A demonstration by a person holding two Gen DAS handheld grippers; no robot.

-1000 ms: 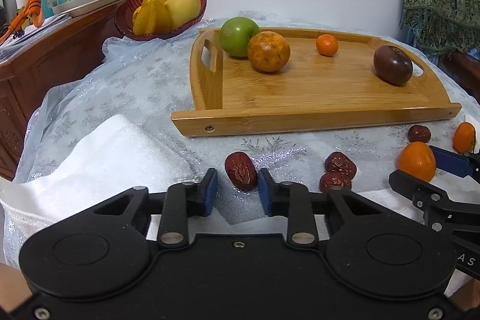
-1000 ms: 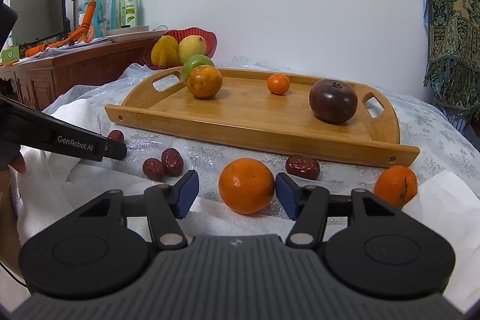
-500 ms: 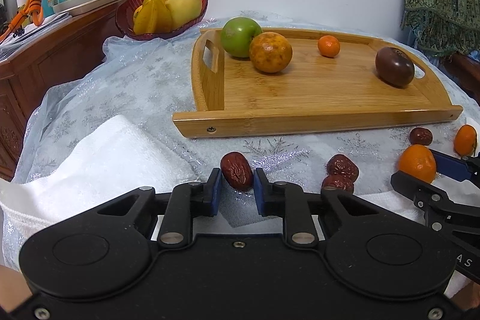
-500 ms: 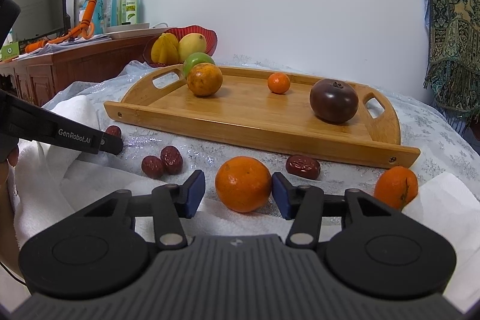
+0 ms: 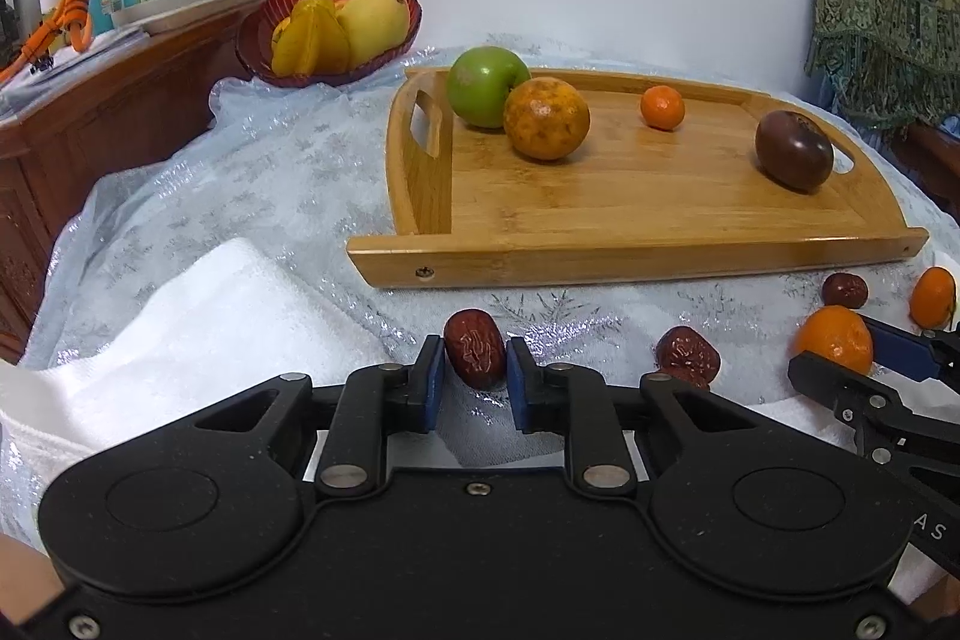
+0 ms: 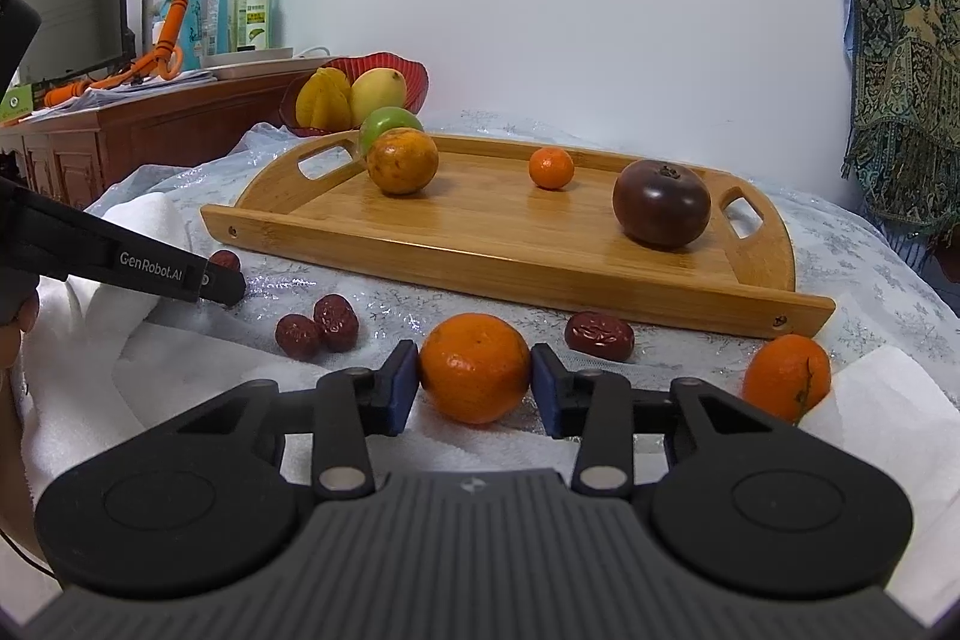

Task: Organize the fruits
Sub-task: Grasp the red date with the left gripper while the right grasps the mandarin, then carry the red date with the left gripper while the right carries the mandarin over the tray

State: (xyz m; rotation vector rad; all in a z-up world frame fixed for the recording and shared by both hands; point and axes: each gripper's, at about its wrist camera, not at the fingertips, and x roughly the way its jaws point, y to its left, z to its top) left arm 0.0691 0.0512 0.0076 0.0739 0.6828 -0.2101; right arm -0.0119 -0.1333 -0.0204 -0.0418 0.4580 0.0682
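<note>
Left claw [image 5: 475, 370] clamps a wrinkled dark-red jujube [image 5: 474, 347]; right claw [image 6: 474, 381], just closing, presses the round orange mandarin [image 6: 474, 367] near the surface's front edge.

Green apple [image 6: 389, 126] half hidden behind the mottled orange [image 6: 402, 160]; one red date [image 5: 681, 375] mostly screened by gripper linkage; patterned cloth [image 6: 906, 40] cut off at frame edge.

Hand-held grippers [image 5: 476, 377] newly clamped on fruit [image 5: 474, 348].

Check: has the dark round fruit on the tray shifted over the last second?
No. The dark fruit sits beside the tray's right handle cutout as before; neither tongs touch it.
</note>
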